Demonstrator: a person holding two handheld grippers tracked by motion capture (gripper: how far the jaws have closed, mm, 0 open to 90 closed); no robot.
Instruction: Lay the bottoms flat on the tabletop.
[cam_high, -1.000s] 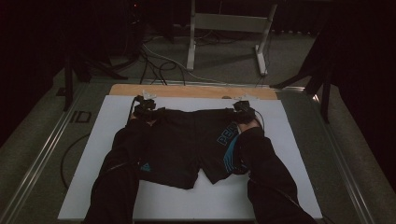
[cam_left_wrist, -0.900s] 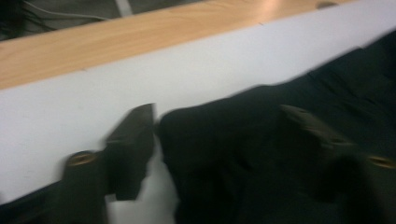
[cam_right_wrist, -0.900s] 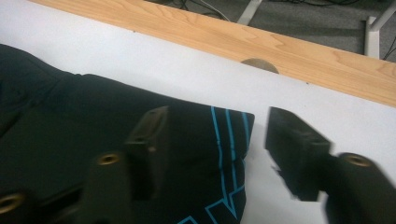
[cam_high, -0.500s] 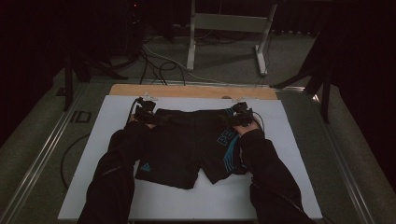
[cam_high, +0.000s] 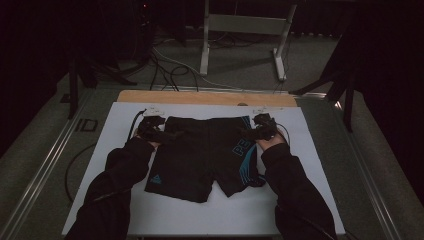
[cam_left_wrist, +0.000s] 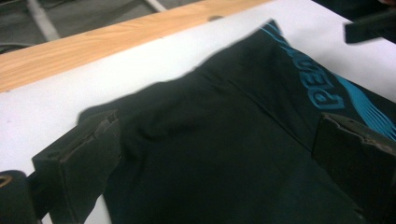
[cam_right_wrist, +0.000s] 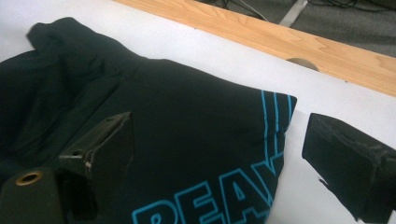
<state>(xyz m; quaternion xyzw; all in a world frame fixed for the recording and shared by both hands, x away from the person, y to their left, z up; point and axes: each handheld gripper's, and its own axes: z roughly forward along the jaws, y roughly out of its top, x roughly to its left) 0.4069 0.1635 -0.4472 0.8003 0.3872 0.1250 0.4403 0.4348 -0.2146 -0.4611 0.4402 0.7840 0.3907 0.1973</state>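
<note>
A pair of black shorts (cam_high: 205, 155) with blue lettering lies flat on the white sheet (cam_high: 320, 150), waistband towards the far edge. My left gripper (cam_high: 166, 134) hovers at the waistband's left corner and my right gripper (cam_high: 248, 132) at its right corner. Both have just been opening. In the left gripper view the jaws (cam_left_wrist: 219, 140) stand wide apart above the black cloth (cam_left_wrist: 210, 93), gripping nothing. The right gripper's jaws (cam_right_wrist: 219, 135) are likewise spread over the shorts' corner (cam_right_wrist: 187, 116) with its blue stripes, apart from the fabric.
A wooden strip (cam_high: 200, 97) borders the sheet's far edge. Beyond the table stand a metal frame (cam_high: 240, 25) and floor cables (cam_high: 165, 65). Dark sleeves reach in from the bottom. The right gripper's tip shows far off in the left gripper view (cam_left_wrist: 369, 28).
Both grippers have let go of the waistband corners and lifted slightly. The hands drew back towards the person, and the shorts now lie flat.
</note>
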